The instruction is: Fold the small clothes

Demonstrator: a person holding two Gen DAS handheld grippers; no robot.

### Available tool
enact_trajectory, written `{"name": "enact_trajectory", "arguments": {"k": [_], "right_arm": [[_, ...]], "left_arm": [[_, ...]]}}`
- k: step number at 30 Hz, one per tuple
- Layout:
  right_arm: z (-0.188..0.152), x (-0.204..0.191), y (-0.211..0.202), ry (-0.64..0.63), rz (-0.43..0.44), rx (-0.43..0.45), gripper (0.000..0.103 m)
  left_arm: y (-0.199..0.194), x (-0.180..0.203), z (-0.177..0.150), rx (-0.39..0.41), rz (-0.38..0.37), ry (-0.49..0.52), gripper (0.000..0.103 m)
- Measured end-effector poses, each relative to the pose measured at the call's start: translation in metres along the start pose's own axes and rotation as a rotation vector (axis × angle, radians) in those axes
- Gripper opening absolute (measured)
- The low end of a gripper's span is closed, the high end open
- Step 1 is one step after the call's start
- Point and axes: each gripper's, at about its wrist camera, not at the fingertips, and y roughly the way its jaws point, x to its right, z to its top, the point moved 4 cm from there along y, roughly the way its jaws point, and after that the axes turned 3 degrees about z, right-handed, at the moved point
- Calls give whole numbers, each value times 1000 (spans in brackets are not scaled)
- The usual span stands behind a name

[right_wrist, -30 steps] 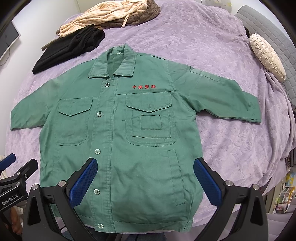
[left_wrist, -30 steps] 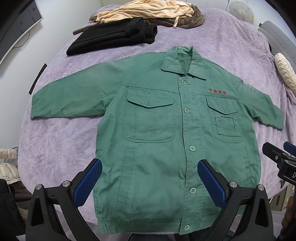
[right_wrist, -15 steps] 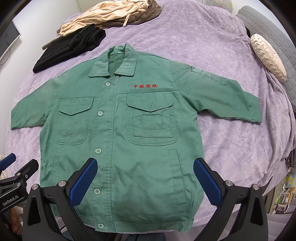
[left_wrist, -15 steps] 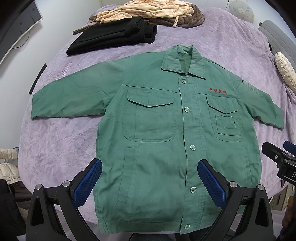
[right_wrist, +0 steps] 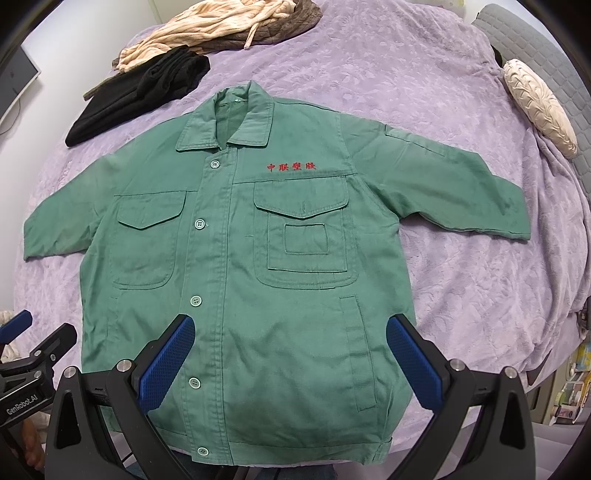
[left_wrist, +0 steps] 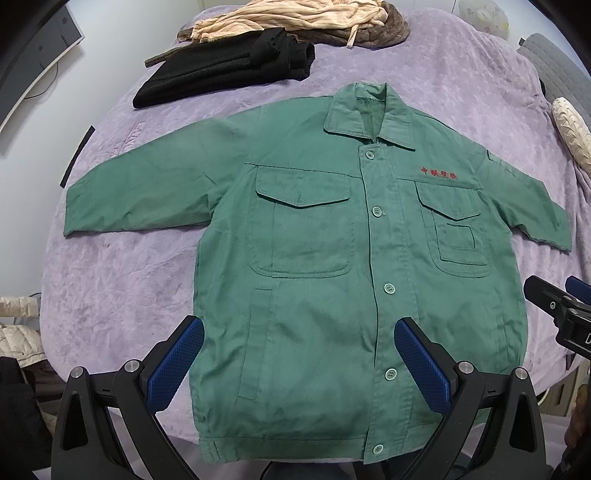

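A green button-up jacket (left_wrist: 332,258) with red embroidered characters lies flat, face up and buttoned, sleeves spread, on a purple bedspread (left_wrist: 122,295). It also shows in the right wrist view (right_wrist: 258,258). My left gripper (left_wrist: 299,362) is open and empty, hovering above the jacket's lower left part near the hem. My right gripper (right_wrist: 291,358) is open and empty above the lower right part. The right gripper shows at the right edge of the left wrist view (left_wrist: 561,310); the left gripper shows at the left edge of the right wrist view (right_wrist: 33,354).
A folded black garment (left_wrist: 229,66) and a beige and brown pile (left_wrist: 295,22) lie at the far side of the bed. A cream pillow (right_wrist: 539,107) lies at the far right. The bed's near edge runs just under the jacket hem.
Both views have shifted very slightly; the jacket sits a touch lower in the left wrist view. Nothing was taken hold of, and both grippers stay open.
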Motion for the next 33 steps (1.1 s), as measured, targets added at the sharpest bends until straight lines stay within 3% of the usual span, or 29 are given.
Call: {"name": "enact_trajectory", "arguments": {"k": [10, 18, 23, 27, 33], "right_arm": [[5, 19, 12, -17, 45, -37, 103], [6, 23, 27, -82, 196, -69, 103], [10, -13, 41, -131, 303, -115, 103], [10, -60, 51, -96, 383, -148, 103], [2, -131, 86, -96, 351, -234, 103]], "left_arm": [[-3, 14, 5, -29, -13, -73, 103], [4, 5, 1, -42, -78, -246, 103], [29, -52, 7, -41, -99, -343, 103], [71, -127, 17, -37, -48, -403, 103], [139, -266, 37, 19, 32, -556, 103]]}}
